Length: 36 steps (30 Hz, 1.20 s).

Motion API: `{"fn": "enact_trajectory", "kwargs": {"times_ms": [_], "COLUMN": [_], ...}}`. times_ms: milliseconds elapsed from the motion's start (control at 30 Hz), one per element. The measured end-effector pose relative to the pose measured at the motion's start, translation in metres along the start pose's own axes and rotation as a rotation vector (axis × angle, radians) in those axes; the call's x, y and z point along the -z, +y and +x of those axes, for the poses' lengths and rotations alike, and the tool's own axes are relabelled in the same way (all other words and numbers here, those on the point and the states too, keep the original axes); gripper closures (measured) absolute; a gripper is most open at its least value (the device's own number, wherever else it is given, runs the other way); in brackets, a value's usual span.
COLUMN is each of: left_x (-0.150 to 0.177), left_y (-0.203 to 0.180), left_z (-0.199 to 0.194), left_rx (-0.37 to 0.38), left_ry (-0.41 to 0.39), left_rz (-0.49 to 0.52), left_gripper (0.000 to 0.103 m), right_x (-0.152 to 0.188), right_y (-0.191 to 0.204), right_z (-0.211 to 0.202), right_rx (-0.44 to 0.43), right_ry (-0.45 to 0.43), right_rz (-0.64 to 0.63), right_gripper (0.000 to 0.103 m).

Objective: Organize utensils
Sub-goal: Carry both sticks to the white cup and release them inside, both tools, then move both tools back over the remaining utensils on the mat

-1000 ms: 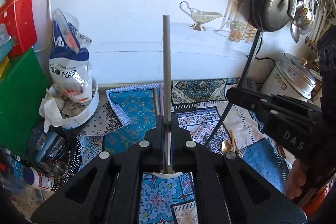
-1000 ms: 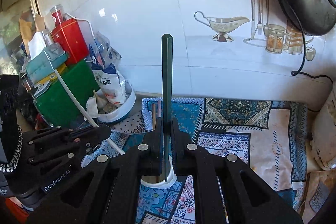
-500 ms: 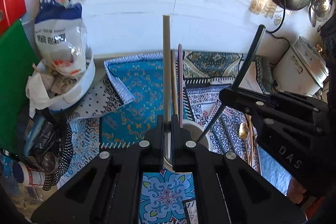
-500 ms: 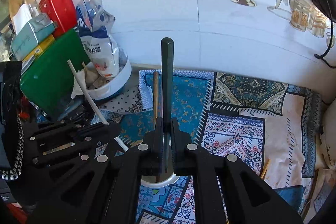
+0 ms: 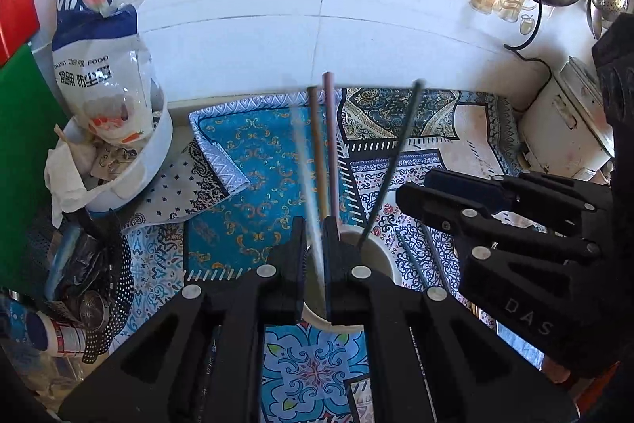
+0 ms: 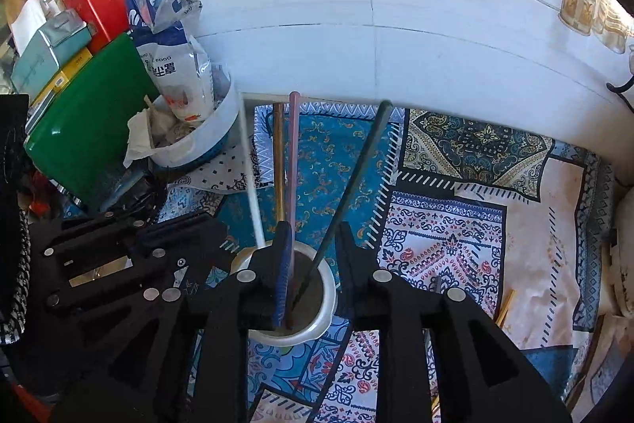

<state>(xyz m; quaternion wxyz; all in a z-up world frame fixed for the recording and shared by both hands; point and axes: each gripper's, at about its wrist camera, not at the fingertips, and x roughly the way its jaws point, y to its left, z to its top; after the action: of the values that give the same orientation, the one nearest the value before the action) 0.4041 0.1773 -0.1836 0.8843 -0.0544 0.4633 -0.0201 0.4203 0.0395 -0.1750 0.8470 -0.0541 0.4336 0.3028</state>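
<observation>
- while both grippers hang over the white cup [image 6: 325,298], we judge the coming move turns on one thing: the cup mouth lies right below and between the two tools, and each chopstick's long axis runs steeply up and away from it toward the wall.
- our left gripper [image 5: 315,244] is nearly closed on the pale chopstick [image 5: 307,185], which is blurred; its lower end dips into the cup, upper end leaning left of the others.
- our right gripper [image 6: 313,240] has just been opening; the dark chopstick [image 6: 348,185] stands between its jaws, but the pads do not press it, and it leans right with its tip inside the cup.
- a brown chopstick [image 6: 278,161] and a pink chopstick [image 6: 292,161] already stand in the cup, close together, between the two we brought.
- both grippers are about equally near the cup, side by side and close to one another.
- around us: a patterned cloth [image 6: 455,224] under the cup, a white bowl [image 6: 198,145] of bags to the left, a green board [image 6: 87,129] and a red tin [image 6: 95,2] behind it.
- a gold utensil [image 6: 505,306] lies on the cloth to the right, well apart, likely next.
- we see the risk in the crowded cup: lifting out may snag a standing stick.
</observation>
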Motion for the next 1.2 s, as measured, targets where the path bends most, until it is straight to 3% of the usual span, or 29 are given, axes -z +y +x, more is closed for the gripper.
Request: {"fn": "enact_trajectory", "kwargs": {"times_ms": [400, 667, 867, 1200], "left_x": [-0.008, -0.010, -0.003, 0.027], "left_y": [-0.040, -0.086, -0.127, -0.169], "left_z": [-0.034, -0.039, -0.015, 0.051], "left_rx": [-0.006, 0.045, 0.084, 0.090], "left_ry": [-0.090, -0.116, -0.060, 0.114], "left_rz": [0.040, 0.076, 0.119, 0.157], "left_gripper": [0.090, 0.080, 0.079, 0.079], "right_x": [0.017, 0.040, 0.066, 0.116], "right_y": [-0.031, -0.078, -0.120, -0.167], "right_z": [-0.063, -0.097, -0.097, -0.057], "right_rx": [0.039, 0.102, 0.155, 0.173], "right_ry": [-0.097, -0.122, -0.073, 0.096], "right_rz": [-0.001, 0.056, 0.131, 0.229], "right_gripper": [0.081, 0.080, 0.080, 0.080]}}
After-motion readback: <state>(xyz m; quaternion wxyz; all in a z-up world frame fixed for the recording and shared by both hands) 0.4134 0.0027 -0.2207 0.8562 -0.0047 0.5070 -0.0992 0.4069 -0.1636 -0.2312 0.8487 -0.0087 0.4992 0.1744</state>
